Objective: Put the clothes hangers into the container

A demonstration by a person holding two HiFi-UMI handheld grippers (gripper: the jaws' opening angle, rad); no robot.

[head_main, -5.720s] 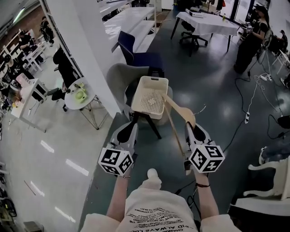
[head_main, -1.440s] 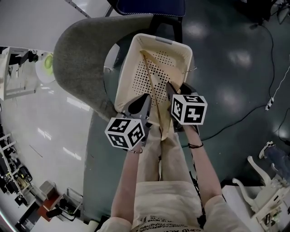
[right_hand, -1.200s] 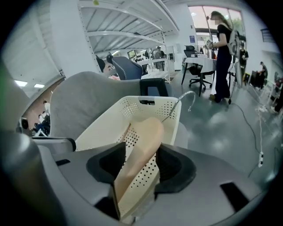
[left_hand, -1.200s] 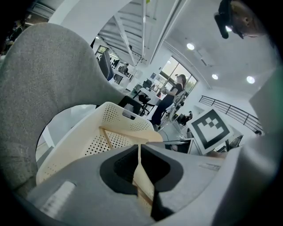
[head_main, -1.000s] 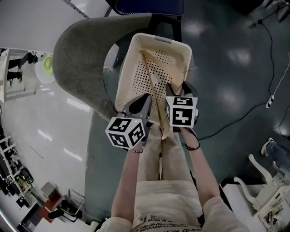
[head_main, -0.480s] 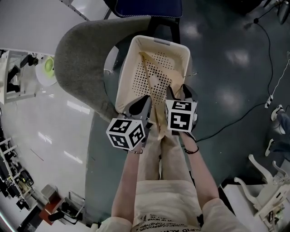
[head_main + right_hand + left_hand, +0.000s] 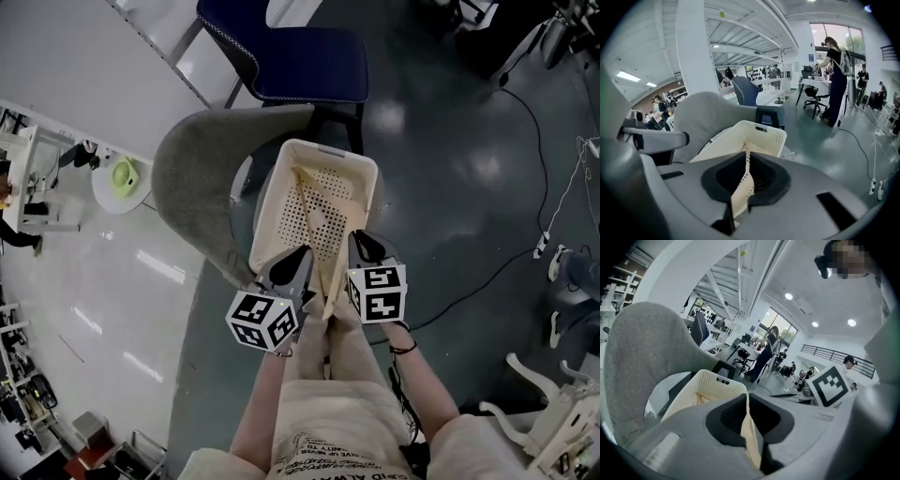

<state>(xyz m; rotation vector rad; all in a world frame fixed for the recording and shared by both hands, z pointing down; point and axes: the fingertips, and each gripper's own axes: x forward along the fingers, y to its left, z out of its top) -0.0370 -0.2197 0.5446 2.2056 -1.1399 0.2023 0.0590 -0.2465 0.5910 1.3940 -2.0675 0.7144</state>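
Grey upholstery first: the big round-backed chair (image 7: 187, 187) fills the middle of the head view, and on its seat sits the cream, hole-punched basket (image 7: 270, 208). A blue chair (image 7: 300, 61) stands beyond it.

The wooden hanger (image 7: 314, 239) is already inside the basket. Its long axis runs away from me along the basket's length, and its near end pokes over the near rim toward my legs. That puts it ahead of and below both sets of jaws, in the gap between them. I judge my left gripper (image 7: 298, 258) a shade nearer its shaft than my right gripper (image 7: 360, 246).

My left jaws are together, with only a thin slit left. My right jaws have just been closing and are nearly together too. Nothing is pinched in them; only the basket's dotted wall shows through the slit.

I cannot find the hanger's hook, nor tell whether one hanger or several lie there. My marker cubes cover the near rim, and each gripper view loses the basket's near half behind its own jaws.
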